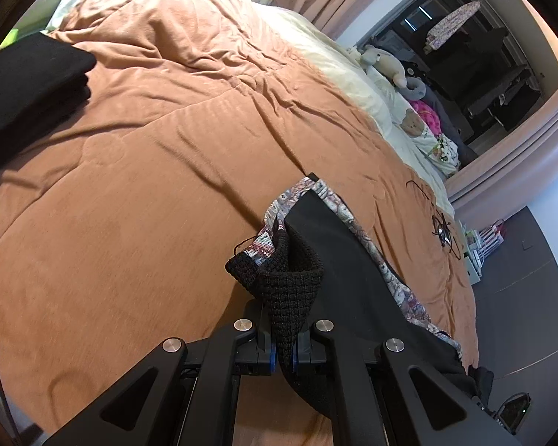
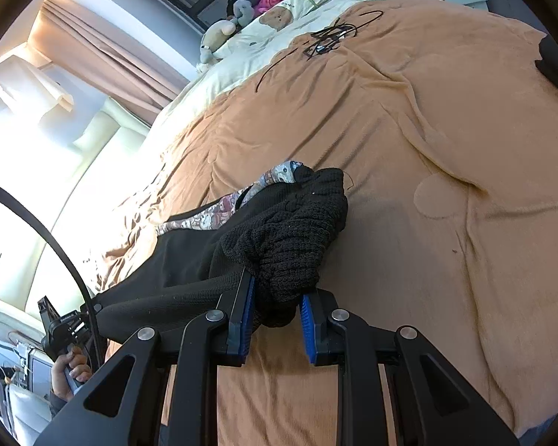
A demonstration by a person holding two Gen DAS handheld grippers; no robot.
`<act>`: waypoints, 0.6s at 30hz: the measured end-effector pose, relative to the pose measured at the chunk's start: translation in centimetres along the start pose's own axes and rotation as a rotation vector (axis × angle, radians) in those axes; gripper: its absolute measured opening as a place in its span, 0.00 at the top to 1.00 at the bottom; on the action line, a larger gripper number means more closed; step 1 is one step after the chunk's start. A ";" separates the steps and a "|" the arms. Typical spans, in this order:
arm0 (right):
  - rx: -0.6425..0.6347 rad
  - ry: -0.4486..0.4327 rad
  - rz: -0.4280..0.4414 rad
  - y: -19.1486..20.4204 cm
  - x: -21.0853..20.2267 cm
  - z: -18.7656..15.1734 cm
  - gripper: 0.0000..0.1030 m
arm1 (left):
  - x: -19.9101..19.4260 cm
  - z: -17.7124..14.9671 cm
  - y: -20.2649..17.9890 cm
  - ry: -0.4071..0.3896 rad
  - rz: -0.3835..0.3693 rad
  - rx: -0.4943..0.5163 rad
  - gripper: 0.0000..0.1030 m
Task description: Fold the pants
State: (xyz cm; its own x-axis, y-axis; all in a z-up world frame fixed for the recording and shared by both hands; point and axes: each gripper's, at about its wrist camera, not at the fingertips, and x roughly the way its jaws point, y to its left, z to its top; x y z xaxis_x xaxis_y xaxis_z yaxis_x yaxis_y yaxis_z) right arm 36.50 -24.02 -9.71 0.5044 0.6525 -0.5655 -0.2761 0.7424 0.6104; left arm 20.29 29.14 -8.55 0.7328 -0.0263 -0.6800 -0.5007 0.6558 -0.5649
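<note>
Bedroom in daylight — a wide bed

Orange duvet, cream sheet, pinkish curtains, grey floor — bright window light.

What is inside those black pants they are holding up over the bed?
A patterned lining shows along the opened edge of the black pants, printed with what look like small cartoon figures. How far in it runs is hidden by the black fabric. Both tools clamp the knitted waistband.

pants: black knitted-waffle fabric pants with a patterned grey-and-red printed lining
state: partly lifted, stretched between two pinched bunched corners
place: over the orange-brown quilted bed cover, lining edge turned outward
</note>
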 end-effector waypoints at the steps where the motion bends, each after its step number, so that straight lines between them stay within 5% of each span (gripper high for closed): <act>1: 0.001 -0.001 0.001 -0.1 -0.1 0.1 0.82 | -0.4 -0.4 0.0 0.000 -0.002 0.001 0.96; 18: -0.038 0.027 -0.006 -1.0 -2.2 0.0 0.82 | -5.8 -6.7 1.8 0.037 -0.016 -0.012 0.95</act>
State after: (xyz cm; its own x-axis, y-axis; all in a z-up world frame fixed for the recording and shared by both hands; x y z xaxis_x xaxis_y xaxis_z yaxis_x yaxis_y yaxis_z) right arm 35.62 -26.18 -9.07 0.4837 0.6515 -0.5844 -0.3041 0.7512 0.5859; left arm 12.03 25.37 -8.74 0.7230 -0.0645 -0.6878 -0.4953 0.6457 -0.5812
